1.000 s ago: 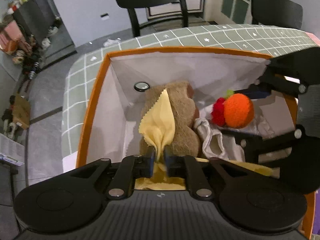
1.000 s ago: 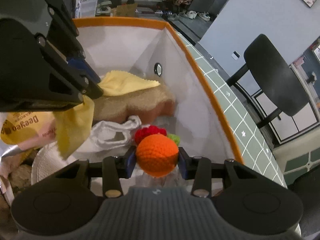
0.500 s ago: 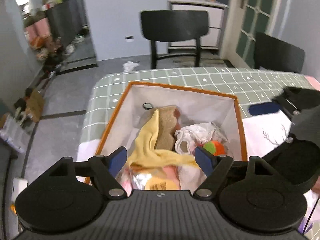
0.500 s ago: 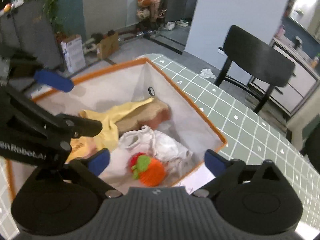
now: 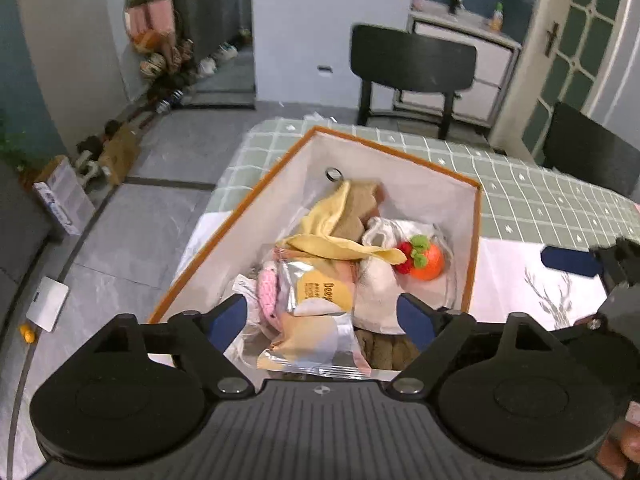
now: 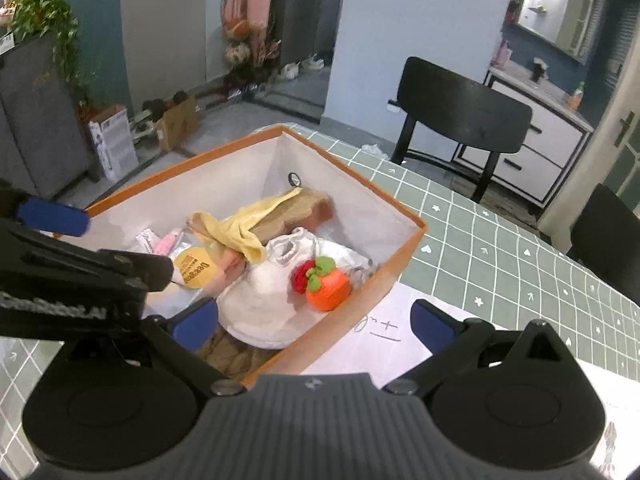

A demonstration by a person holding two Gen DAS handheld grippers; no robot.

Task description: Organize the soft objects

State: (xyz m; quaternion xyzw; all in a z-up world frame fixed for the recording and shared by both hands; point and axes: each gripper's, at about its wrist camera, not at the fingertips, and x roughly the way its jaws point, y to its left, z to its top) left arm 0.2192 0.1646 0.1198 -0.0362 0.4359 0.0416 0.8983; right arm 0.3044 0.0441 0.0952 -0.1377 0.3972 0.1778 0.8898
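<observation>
Left wrist view: the left gripper [image 5: 322, 320], fingers opening and holding nothing, hangs over the near end of the orange-rimmed box [image 5: 240, 216]; the yellow cloth [image 5: 336, 236] lies ahead of the fingers, long axis running away

Right wrist view: the right gripper [image 6: 314, 324], fingers spread and empty, has the crocheted orange [image 6: 328, 286] just ahead inside the box, nearer this hand; the bench [image 6: 500, 240] lies right

Left gripper [image 5: 324, 318] tilted downward, jaws opening, empty; right gripper [image 6: 314, 322] likewise tilted, wide, empty.
</observation>
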